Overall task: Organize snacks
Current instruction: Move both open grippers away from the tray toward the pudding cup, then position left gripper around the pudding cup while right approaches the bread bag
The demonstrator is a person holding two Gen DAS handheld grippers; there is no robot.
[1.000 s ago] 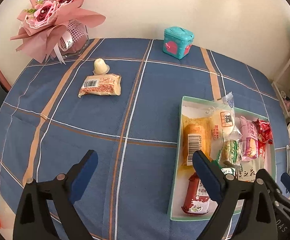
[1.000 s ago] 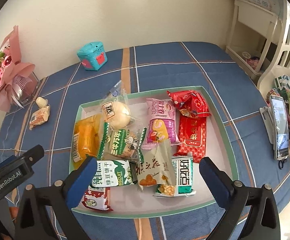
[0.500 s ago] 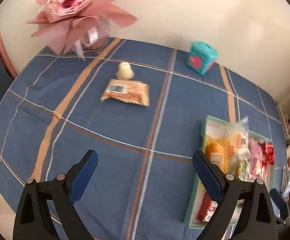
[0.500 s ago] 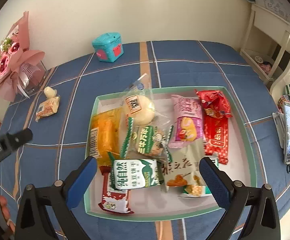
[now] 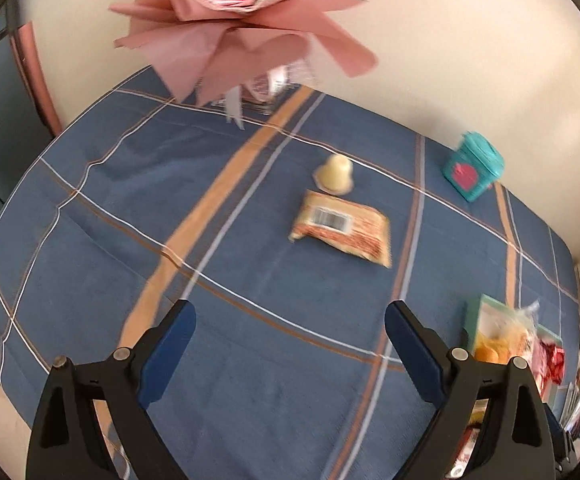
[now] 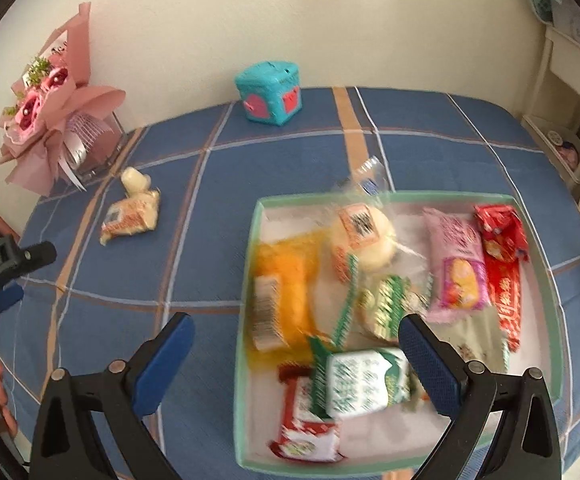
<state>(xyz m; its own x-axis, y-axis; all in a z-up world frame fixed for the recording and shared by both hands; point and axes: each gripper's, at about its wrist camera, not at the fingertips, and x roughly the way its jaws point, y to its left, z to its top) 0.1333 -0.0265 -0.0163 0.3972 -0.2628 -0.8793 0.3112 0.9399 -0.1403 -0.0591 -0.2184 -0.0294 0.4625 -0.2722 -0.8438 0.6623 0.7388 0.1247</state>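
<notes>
A green-rimmed tray (image 6: 249, 264) holds several snack packets, among them an orange one (image 6: 285, 292), a round bun (image 6: 364, 236), a pink one (image 6: 460, 264) and a red one (image 6: 504, 248). Two snacks lie loose on the blue plaid cloth: a tan packet (image 5: 342, 226) with a barcode and a small cream jelly cup (image 5: 336, 170); both also show in the right wrist view, the packet (image 6: 131, 216) and the cup (image 6: 131, 178). My left gripper (image 5: 290, 354) is open and empty, short of the tan packet. My right gripper (image 6: 296, 364) is open and empty over the tray's near left part.
A pink flower bouquet (image 5: 241, 12) stands at the back left. A teal box (image 5: 472, 166) sits near the wall. The tray's corner (image 5: 474, 320) shows at the right of the left wrist view. White shelving (image 6: 566, 92) and a phone stand are right of the table.
My left gripper has swung left and forward, away from the tray toward the tan packet and jelly cup. My right gripper has shifted left over the tray. Both stay open.
</notes>
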